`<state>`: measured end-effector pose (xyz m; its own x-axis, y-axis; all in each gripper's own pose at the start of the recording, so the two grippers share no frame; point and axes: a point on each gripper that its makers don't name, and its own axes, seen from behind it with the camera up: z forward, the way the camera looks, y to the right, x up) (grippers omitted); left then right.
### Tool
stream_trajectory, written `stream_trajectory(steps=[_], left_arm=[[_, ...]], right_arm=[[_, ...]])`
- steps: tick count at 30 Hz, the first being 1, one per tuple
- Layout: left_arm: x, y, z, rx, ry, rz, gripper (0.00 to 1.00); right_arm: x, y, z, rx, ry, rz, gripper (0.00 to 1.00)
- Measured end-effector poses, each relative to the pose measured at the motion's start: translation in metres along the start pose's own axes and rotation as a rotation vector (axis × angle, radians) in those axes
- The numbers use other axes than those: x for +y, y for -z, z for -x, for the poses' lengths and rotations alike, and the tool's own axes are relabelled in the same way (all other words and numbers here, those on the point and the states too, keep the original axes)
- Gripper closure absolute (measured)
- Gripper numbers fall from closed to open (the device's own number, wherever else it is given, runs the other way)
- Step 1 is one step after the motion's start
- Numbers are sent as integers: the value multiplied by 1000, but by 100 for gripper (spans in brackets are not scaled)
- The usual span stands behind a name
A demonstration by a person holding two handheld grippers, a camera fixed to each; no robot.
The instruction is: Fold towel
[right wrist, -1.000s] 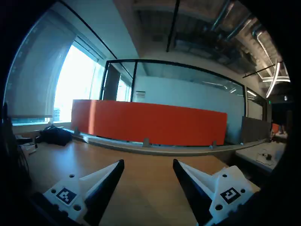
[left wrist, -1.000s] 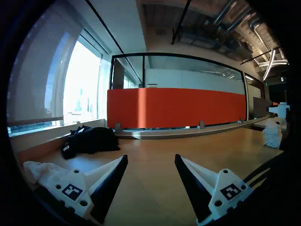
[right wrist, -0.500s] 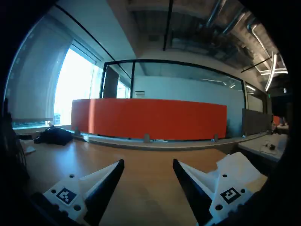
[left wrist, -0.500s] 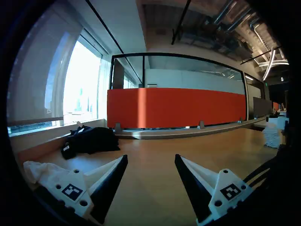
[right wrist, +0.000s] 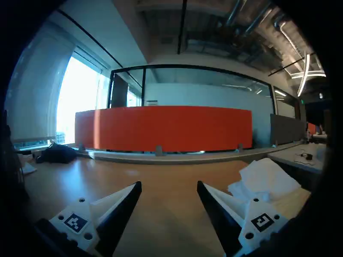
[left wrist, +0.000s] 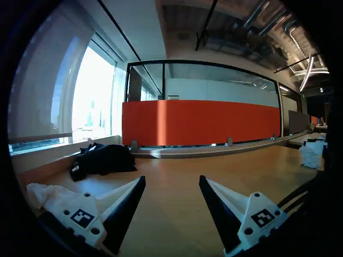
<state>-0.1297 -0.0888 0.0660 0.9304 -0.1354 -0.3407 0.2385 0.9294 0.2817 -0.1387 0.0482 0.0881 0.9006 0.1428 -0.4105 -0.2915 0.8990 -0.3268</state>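
The left tongs (left wrist: 171,177) and right tongs (right wrist: 169,183) both gape wide over the wooden table (right wrist: 169,222). A crumpled white towel (right wrist: 266,177) lies at four o'clock, near the right tongs.

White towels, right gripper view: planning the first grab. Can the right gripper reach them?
Probably yes: the white towels lie on the wooden table close beyond one finger of the open right gripper, nothing between.

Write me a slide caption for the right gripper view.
Open right gripper above wooden table, white towel pile just ahead.
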Motion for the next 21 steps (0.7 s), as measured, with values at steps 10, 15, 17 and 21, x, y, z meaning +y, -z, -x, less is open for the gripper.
stream_trajectory(steps=[10, 15, 17, 21], left_arm=[[1, 0, 0, 0, 0, 0, 7], [1, 0, 0, 0, 0, 0, 7], [1, 0, 0, 0, 0, 0, 7], [1, 0, 0, 0, 0, 0, 7]], right_arm=[[6, 0, 6, 2, 5, -2, 0], [6, 1, 5, 8, 5, -8, 0], [6, 2, 5, 8, 7, -7, 0], [7, 3, 4, 8, 8, -5, 0]])
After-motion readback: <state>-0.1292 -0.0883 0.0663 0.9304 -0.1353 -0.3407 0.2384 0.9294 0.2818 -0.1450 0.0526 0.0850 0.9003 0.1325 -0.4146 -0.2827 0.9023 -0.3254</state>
